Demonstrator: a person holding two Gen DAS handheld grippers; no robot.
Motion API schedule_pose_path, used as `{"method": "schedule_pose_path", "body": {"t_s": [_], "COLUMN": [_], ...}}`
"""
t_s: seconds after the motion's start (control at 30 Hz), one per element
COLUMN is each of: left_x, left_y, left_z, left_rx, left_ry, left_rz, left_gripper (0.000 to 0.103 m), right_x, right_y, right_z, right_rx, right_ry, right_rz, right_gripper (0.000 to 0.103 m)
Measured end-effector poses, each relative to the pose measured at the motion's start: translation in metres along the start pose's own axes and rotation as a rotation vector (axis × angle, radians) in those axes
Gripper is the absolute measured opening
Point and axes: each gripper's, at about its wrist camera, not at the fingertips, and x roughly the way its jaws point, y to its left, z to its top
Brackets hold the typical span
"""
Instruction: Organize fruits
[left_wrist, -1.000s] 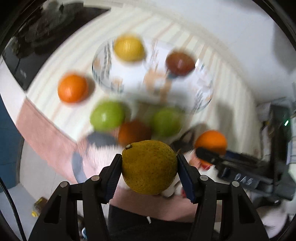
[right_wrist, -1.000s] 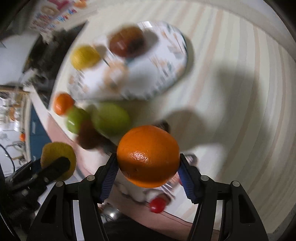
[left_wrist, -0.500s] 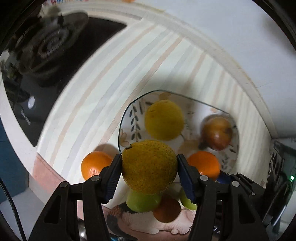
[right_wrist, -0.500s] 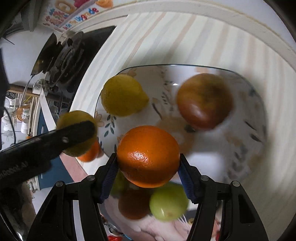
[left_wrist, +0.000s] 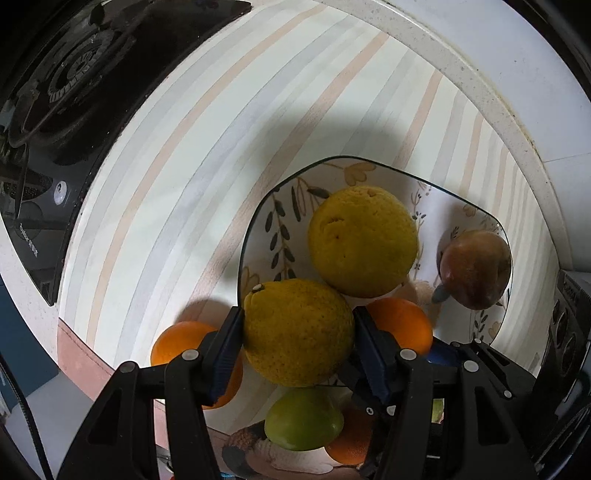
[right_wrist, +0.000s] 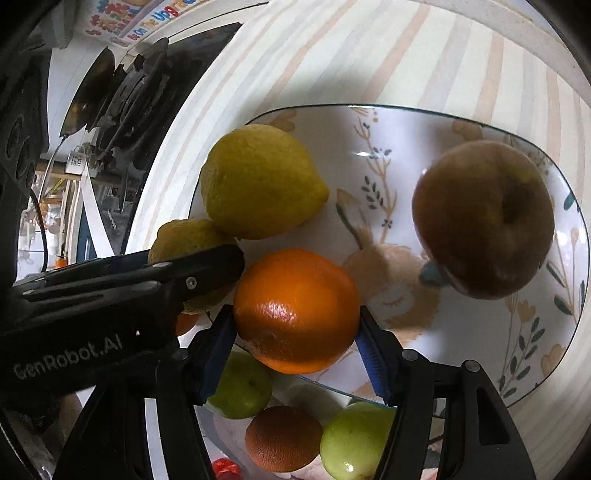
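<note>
My left gripper (left_wrist: 298, 332) is shut on a yellow-green lemon (left_wrist: 295, 334) and holds it over the near left rim of the floral plate (left_wrist: 266, 221). My right gripper (right_wrist: 296, 332) is shut on an orange (right_wrist: 295, 310) over the plate's (right_wrist: 461, 339) near edge. On the plate lie a yellow lemon (left_wrist: 364, 242) (right_wrist: 258, 181) and a red apple (left_wrist: 474, 269) (right_wrist: 484, 218). The held orange shows in the left wrist view (left_wrist: 402, 323). The held lemon shows in the right wrist view (right_wrist: 184, 236), beside the left gripper's finger (right_wrist: 155, 284).
Loose fruit lies in front of the plate: an orange (left_wrist: 177, 343), a green apple (left_wrist: 303, 421) (right_wrist: 242, 386), a darker orange (right_wrist: 282, 437) and another green apple (right_wrist: 354, 439). A black stove (left_wrist: 62, 96) (right_wrist: 122, 92) stands to the left. The striped counter ends at a white wall behind.
Both grippers have moved forward and down over the plate with their fruit still held. The plate and its fruit now look much closer.
</note>
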Motion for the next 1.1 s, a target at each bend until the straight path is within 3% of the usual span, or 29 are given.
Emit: {"method": "schedule_pose_path", "body": {"t_s": [0.03, 0.13, 0.2, 0.23, 0.3, 0.4, 0.57, 0.83, 1.1], "left_x": [0.0, -0.006, -0.013, -0.017, -0.024, -0.034, -0.052, -0.077, -0.113], "left_y": [0.0, 0.001, 0.001, 0.0, -0.001, 0.0, -0.003, -0.006, -0.017], "left_z": [0.0, 0.004, 0.005, 0.006, 0.005, -0.003, -0.029, -0.073, -0.121], "left_rx": [-0.002, -0.003, -0.002, -0.001, -0.003, 0.0, 0.021, 0.028, 0.017], "left_ry": [0.003, -0.018, -0.038, -0.048, -0.066, -0.098, -0.18, -0.275, -0.373], "left_rz": [0.0, -0.004, -0.013, -0.011, -0.008, 0.005, 0.095, 0.147, 0.135], "left_gripper": [0.057, 0.06, 0.083, 0.086, 0.086, 0.086, 0.086, 0.086, 0.086], "right_x": [-0.003, -0.013, -0.021, -0.025, -0.035, -0.055, -0.082, -0.121, -0.174], "right_y": [-0.004, -0.003, -0.006, -0.005, -0.005, -0.005, -0.011, -0.018, -0.013], "right_z": [-0.002, -0.007, -0.011, -0.012, -0.017, -0.028, -0.043, -0.07, -0.112], "right_rx": [0.007, 0.008, 0.02, 0.019, 0.018, 0.017, 0.024, 0.001, -0.038], "right_ry": [0.008, 0.003, 0.006, 0.0, -0.012, -0.052, -0.105, -0.177, -0.258], "right_rz": [0.002, -0.01, -0.022, -0.03, -0.088, -0.183, -0.263, -0.3, -0.309], "right_gripper": [0.082, 0.088, 0.088, 0.089, 0.094, 0.094, 0.094, 0.094, 0.094]}}
